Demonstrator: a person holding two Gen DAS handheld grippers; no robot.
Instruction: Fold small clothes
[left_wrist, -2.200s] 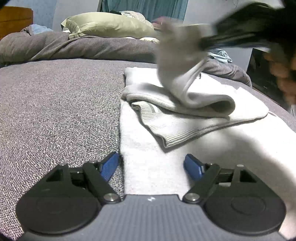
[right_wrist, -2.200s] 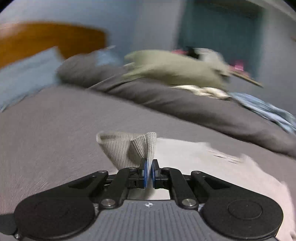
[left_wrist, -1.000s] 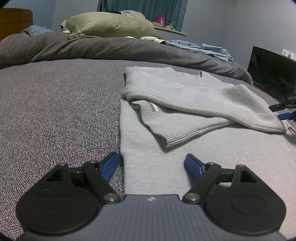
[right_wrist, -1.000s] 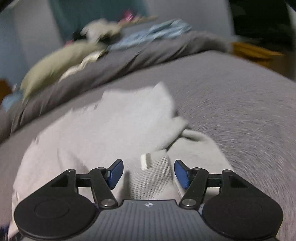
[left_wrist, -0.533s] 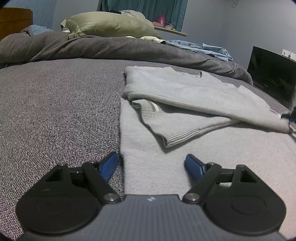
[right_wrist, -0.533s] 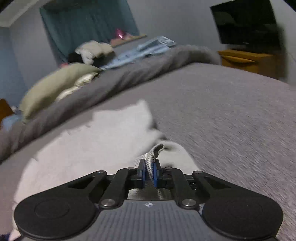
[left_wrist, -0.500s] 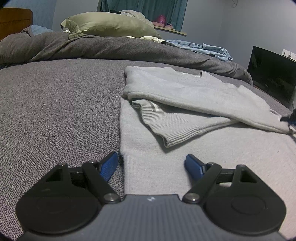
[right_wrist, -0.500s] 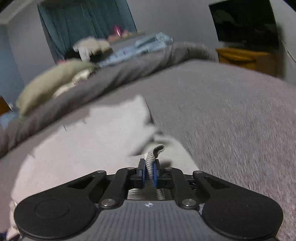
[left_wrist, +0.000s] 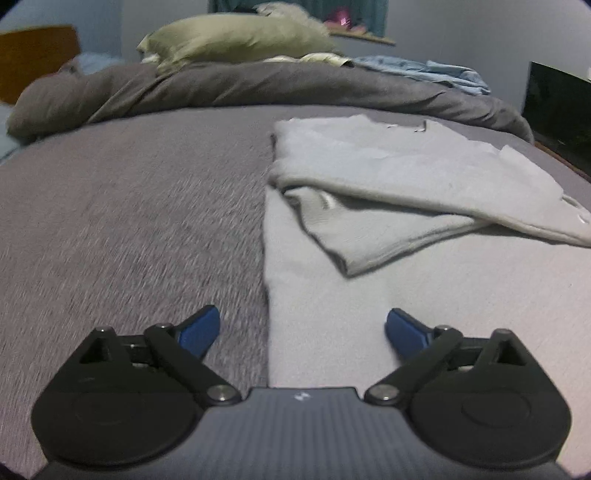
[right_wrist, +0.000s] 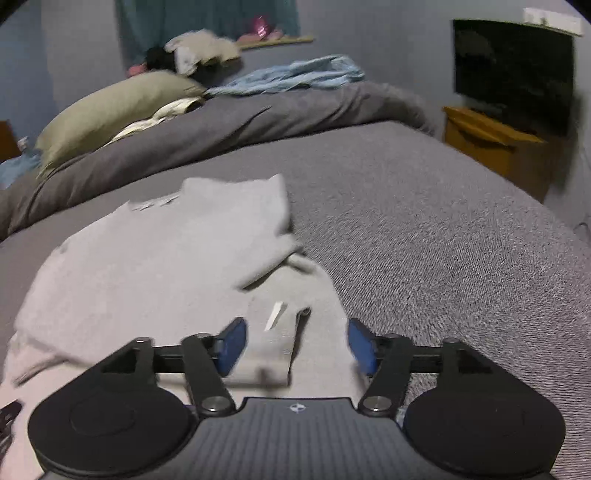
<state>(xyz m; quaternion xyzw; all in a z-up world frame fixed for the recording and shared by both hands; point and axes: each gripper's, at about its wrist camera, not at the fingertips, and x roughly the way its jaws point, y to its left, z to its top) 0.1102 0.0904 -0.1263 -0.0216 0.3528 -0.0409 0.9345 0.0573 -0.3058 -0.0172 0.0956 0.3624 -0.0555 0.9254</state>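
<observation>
We see left tool (left_wrist: 303, 328) wide, just opening, empty | right tool (right_wrist: 293, 341) just opening, sweater (right_wrist: 155, 266) cuff released | cabinet (right_wrist: 491, 144) only right view.

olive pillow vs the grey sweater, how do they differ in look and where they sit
The olive pillow is plump and rounded; the grey sweater lies flat, with its sleeves folded across the body. The pillow rests at the far end of the bed on the bunched dark grey duvet; the sweater lies spread on the near, flat part of the bed cover, in front of both grippers. The pillow is olive green, the sweater pale grey. Both are soft fabric things on the same bed.
</observation>
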